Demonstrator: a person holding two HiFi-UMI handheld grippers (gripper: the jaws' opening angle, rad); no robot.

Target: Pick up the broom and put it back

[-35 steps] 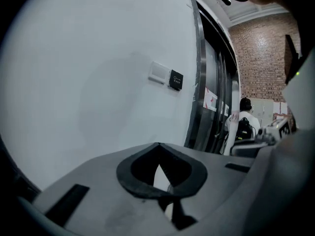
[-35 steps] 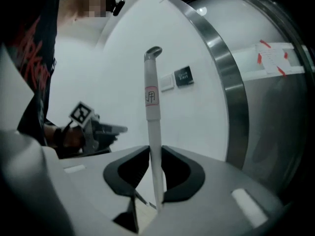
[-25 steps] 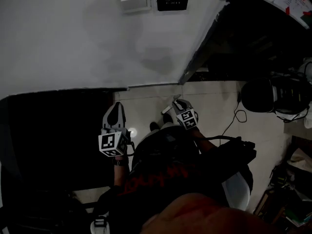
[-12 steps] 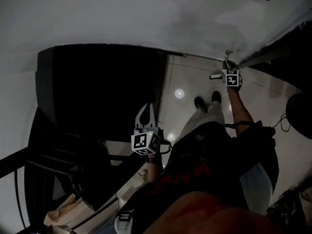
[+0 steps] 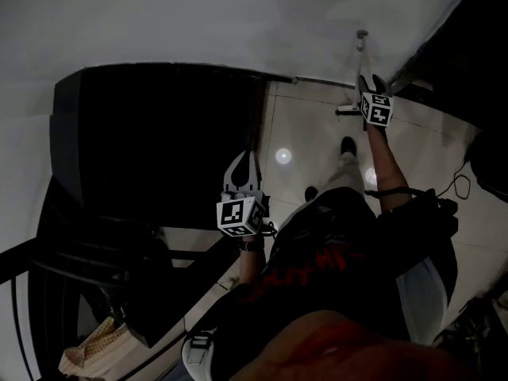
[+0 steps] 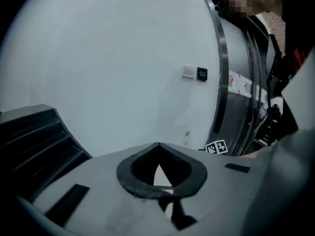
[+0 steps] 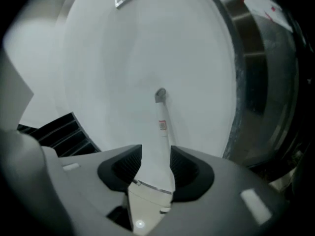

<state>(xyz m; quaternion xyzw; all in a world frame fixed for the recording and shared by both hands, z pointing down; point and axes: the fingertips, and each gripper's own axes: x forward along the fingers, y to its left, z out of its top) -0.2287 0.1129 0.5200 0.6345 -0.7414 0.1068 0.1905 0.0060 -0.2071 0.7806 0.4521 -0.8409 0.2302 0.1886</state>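
Two grippers show: nearest, the left gripper keeps its jaws shut on nothing and now has black steps in its view. Farther out, the right gripper has just been opening its jaws. The broom handle, earlier clamped, stands between them, leaning on the white wall.

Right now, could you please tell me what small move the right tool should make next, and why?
Probably draw the right tool straight back off the broom handle. Its jaws have just been opening with the handle between them, and it seems to lean against the white wall, so the job looks done.
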